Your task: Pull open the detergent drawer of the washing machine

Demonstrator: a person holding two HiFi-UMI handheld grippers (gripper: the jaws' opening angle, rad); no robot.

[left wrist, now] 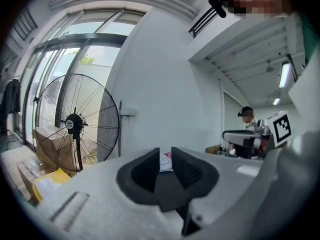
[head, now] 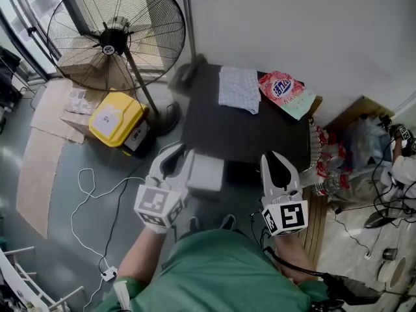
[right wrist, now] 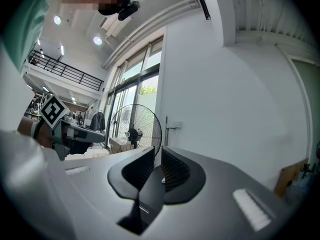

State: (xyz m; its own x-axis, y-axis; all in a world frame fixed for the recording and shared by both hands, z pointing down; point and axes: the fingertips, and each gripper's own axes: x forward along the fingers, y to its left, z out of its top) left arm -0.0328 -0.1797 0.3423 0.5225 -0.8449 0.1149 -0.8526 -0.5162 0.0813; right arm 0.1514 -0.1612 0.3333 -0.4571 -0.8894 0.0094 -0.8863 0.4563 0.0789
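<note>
I hold my left gripper (head: 175, 158) and my right gripper (head: 278, 158) side by side in front of me, both pointing to 12 o'clock at the washing machine (head: 247, 135), whose dark top fills the middle of the head view.

In the left gripper view, my left gripper (left wrist: 165, 156) has its jaws released. Only a narrow gap stands between them and nothing is in it; through the gap I see the dark top and a bit of the patterned cloth (left wrist: 163, 160). In the right gripper view, my right gripper (right wrist: 157, 156) is the same: its jaws are a little apart and grasp nothing.

The detergent drawer (head: 205, 173) shows as a white block standing out from the machine's near edge, at 11 o'clock from me. It lies just beside my left gripper, on its 3 o'clock side, and my right gripper is well apart from it. How far out the drawer is I cannot tell.

On the far end of the top, at 12 o'clock, the cloth (head: 238, 88) lies flat, with a pink detergent packet (head: 283, 88) just to its 3 o'clock side. A big standing fan (head: 114, 34) is at 10 o'clock, and a yellow box (head: 117, 117) sits on the floor by its pole.
</note>
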